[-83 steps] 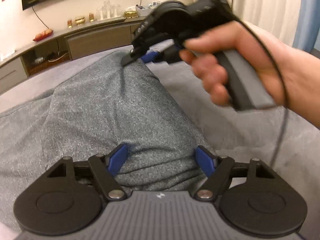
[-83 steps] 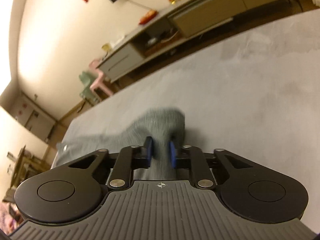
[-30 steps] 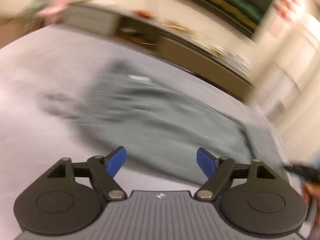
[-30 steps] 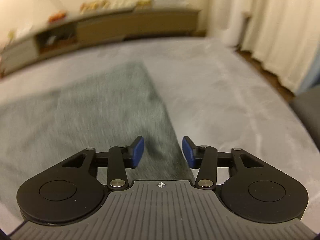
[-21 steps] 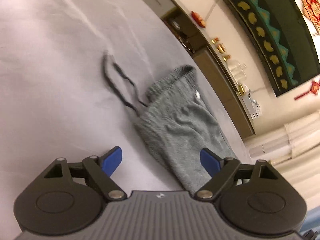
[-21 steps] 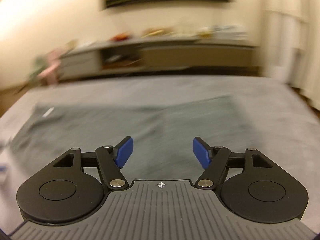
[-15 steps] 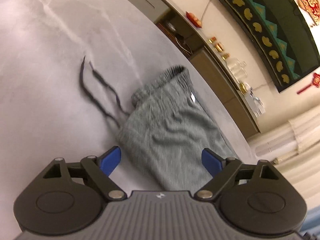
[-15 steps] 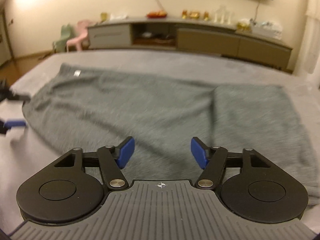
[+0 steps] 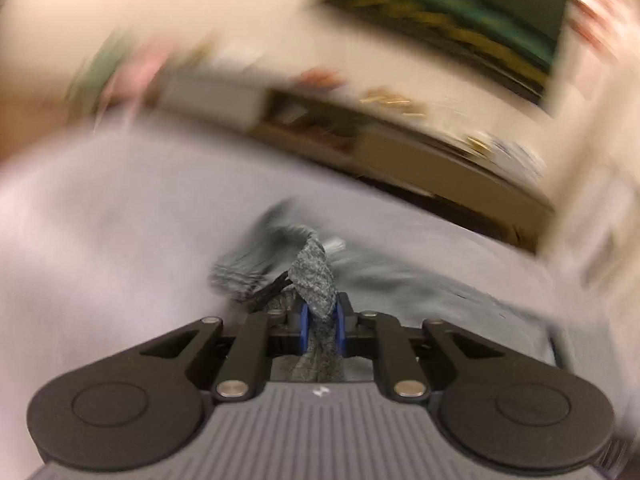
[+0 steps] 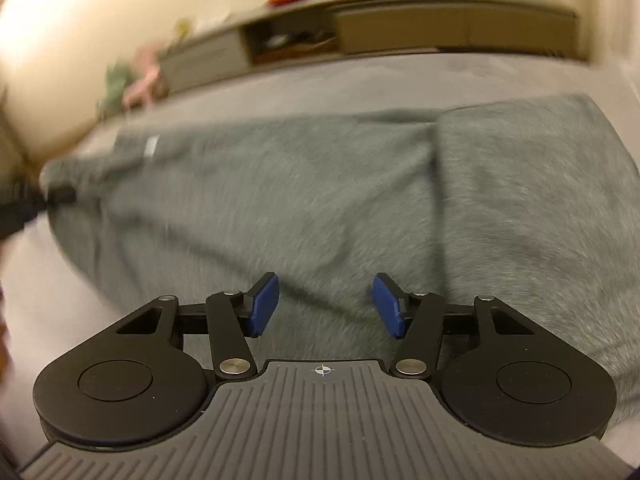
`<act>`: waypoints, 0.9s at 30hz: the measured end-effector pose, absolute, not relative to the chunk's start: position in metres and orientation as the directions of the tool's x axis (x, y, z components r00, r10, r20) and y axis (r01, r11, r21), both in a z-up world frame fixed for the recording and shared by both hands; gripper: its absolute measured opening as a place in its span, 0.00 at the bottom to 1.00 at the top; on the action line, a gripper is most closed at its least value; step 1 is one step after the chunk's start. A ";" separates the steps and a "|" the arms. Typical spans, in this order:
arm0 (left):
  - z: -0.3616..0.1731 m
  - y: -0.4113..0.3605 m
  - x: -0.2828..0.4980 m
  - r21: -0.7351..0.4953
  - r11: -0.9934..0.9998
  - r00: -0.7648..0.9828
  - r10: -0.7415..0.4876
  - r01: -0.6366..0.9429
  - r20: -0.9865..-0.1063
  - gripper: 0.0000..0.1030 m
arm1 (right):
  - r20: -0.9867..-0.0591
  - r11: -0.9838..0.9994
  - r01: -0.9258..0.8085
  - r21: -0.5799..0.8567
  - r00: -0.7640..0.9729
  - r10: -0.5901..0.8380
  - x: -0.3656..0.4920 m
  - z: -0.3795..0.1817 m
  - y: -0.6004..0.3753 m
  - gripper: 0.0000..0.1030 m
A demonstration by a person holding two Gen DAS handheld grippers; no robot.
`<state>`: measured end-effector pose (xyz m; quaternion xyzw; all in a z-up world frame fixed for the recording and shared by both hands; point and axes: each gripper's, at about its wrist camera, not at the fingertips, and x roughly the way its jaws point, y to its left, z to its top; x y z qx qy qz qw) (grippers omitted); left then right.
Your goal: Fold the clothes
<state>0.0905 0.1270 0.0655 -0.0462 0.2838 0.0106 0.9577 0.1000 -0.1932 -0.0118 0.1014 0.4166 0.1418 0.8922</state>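
Grey knit trousers (image 10: 320,184) lie spread on the grey bed (image 10: 400,80), one end folded over at the right. In the left wrist view my left gripper (image 9: 320,312) is closing, and its blue pads pinch a bunched fold of the trousers (image 9: 314,268) near the waistband, with a black drawstring (image 9: 272,286) beside it. The view is badly blurred. In the right wrist view my right gripper (image 10: 324,304) hovers over the middle of the cloth. Its jaws stand apart and are closing slightly, with nothing pinched. The left gripper (image 10: 60,194) shows dark at the cloth's left end.
A long low sideboard (image 10: 400,28) with ornaments runs along the far wall beyond the bed. A pink chair (image 10: 144,76) stands at its left end. Bare bed surface (image 9: 100,220) lies left of the trousers.
My left gripper went from wide open above the waistband to shut on a fold of it and swung round. My right gripper dropped closer to the cloth, and its jaws narrowed a little.
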 end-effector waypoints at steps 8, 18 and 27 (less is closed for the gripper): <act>0.003 -0.052 0.052 0.286 0.847 0.776 -0.210 0.448 -0.595 0.19 | -0.532 0.669 0.091 0.738 0.688 0.493 0.105 -0.016 -0.289 0.62; 0.017 -0.023 0.005 0.123 0.874 0.756 -0.327 0.470 -0.567 0.63 | -0.542 0.686 -0.023 0.727 0.594 0.594 0.112 -0.033 -0.253 0.69; 0.008 0.012 0.059 -0.020 0.940 0.727 -0.277 0.341 -0.628 0.66 | -0.579 0.740 -0.133 0.659 0.539 0.612 0.111 -0.044 -0.220 0.60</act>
